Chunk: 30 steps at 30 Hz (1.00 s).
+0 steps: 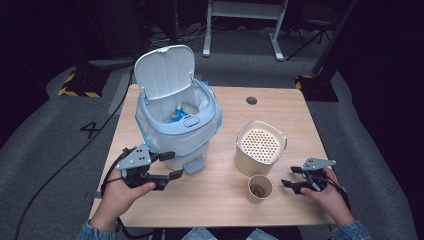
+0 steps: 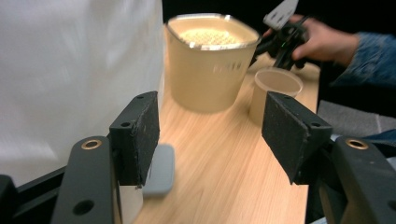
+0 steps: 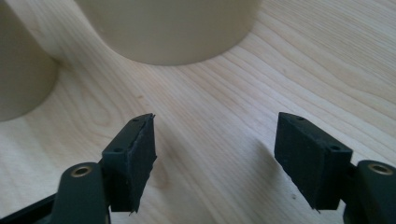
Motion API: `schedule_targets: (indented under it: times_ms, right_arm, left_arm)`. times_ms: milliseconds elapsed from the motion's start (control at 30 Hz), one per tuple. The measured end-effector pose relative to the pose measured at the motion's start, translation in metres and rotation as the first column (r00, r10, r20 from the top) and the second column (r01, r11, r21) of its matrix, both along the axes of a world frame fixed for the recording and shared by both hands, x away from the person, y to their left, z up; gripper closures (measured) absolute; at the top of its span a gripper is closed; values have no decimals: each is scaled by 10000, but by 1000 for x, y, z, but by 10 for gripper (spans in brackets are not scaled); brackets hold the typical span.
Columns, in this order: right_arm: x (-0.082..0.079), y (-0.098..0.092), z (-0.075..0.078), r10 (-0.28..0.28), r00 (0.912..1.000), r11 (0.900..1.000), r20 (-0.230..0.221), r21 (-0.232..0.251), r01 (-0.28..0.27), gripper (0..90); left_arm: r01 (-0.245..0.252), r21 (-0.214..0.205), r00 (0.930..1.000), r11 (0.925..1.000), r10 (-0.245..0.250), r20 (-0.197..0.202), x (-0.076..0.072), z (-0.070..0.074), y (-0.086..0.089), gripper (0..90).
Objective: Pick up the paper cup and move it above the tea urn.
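Note:
A white pedal bin stands at the table's left with its lid up, a clear liner and some rubbish inside. To its right is a beige container with a perforated top, and in front of that a paper cup with brown residue. My left gripper is open, close to the bin's base beside the grey pedal. The left gripper view has the bin wall, container and cup beyond the open left gripper. My right gripper is open just right of the cup. In its own view the right gripper holds nothing.
The wooden table has a round cable hole at the back. In the right gripper view the container sits ahead and the cup at the left. Grey floor, cables and a desk frame lie beyond.

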State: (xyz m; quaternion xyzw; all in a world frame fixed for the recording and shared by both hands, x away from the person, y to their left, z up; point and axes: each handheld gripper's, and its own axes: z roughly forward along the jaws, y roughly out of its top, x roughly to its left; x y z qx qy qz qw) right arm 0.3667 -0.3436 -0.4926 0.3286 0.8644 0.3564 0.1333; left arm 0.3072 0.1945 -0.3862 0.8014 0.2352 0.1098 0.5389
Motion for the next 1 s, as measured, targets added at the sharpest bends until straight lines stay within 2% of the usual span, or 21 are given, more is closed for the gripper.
schedule_targets:
  times_ms: [100,133,167,233,333,367,400,433,467,500,567,733,767,800,833,867,900,933,967,1000]
  right_arm:
    - [-4,5,2,279,9994,9995,-209,118,-277,291]
    - [-8,8,4,470,9987,9989,-194,30,-469,290]
    - [-8,8,4,470,9987,9989,-194,30,-469,290]
    - [-12,11,6,785,9967,9968,-185,-129,-788,290]
    - [-19,13,10,938,9955,9956,-121,-68,-939,287]
    - [-19,13,10,938,9955,9956,-121,-68,-939,287]
    - [-22,14,12,951,9954,9954,-138,-45,-952,285]
    - [-22,14,12,951,9954,9954,-138,-45,-952,285]
    - [-25,14,13,1021,9947,9948,-87,14,-1021,281]
    - [-25,14,13,1021,9947,9948,-87,14,-1021,281]
    - [-28,15,14,1089,9940,9940,-48,53,-1088,278]
    - [-35,19,17,1308,9914,9913,16,118,-1308,253]
    - [-37,20,17,1335,9910,9909,56,161,-1336,248]
    - [-38,21,18,1356,9907,9906,75,186,-1357,243]
    - [-38,21,18,1388,9903,9901,65,218,-1389,237]
    - [-39,23,18,1424,9898,9894,53,281,-1425,229]
    - [-40,23,18,1451,9894,9890,71,296,-1452,220]
    - [-41,25,18,1465,9891,9886,157,336,-1470,214]
    - [-41,25,18,1465,9891,9886,157,336,-1470,214]
    - [-41,26,18,1480,9889,9882,159,367,-1485,214]
  left_arm:
    - [-54,78,9996,10000,56,-279,2,-13,1,378]
    - [-222,197,9988,9996,231,-435,4,-22,2,378]
    - [-222,197,9988,9996,231,-435,4,-22,2,379]
    - [-307,190,9972,9993,319,-672,5,-33,2,379]
    - [-407,286,9951,9988,431,-892,7,-48,2,380]
    - [-407,286,9951,9988,431,-892,7,-48,2,381]
    - [-525,372,9933,9979,560,-1009,8,-57,1,381]
    - [-525,372,9933,9979,560,-1009,8,-57,1,381]
    - [-577,566,9915,9967,638,-1136,10,-66,1,381]
    - [-577,566,9915,9967,638,-1136,10,-66,1,380]
    - [-713,729,9877,9948,806,-1339,11,-77,0,380]
    - [-1084,1422,9788,9839,1307,-1578,15,-94,1,377]
    - [-1083,1580,9790,9815,1329,-1547,17,-96,2,377]
    - [-1091,1607,9769,9810,1357,-1651,17,-98,1,377]
    - [-1110,1807,9761,9773,1413,-1650,18,-100,2,377]
    - [-1180,1915,9712,9744,1535,-1825,18,-103,1,377]
    - [-1189,2103,9712,9704,1577,-1788,19,-104,2,377]
    - [-1251,2314,9681,9648,1697,-1842,19,-107,1,375]
    - [-1251,2314,9681,9648,1697,-1842,19,-107,1,374]
    - [-1269,2585,9672,9576,1773,-1820,20,-110,1,374]
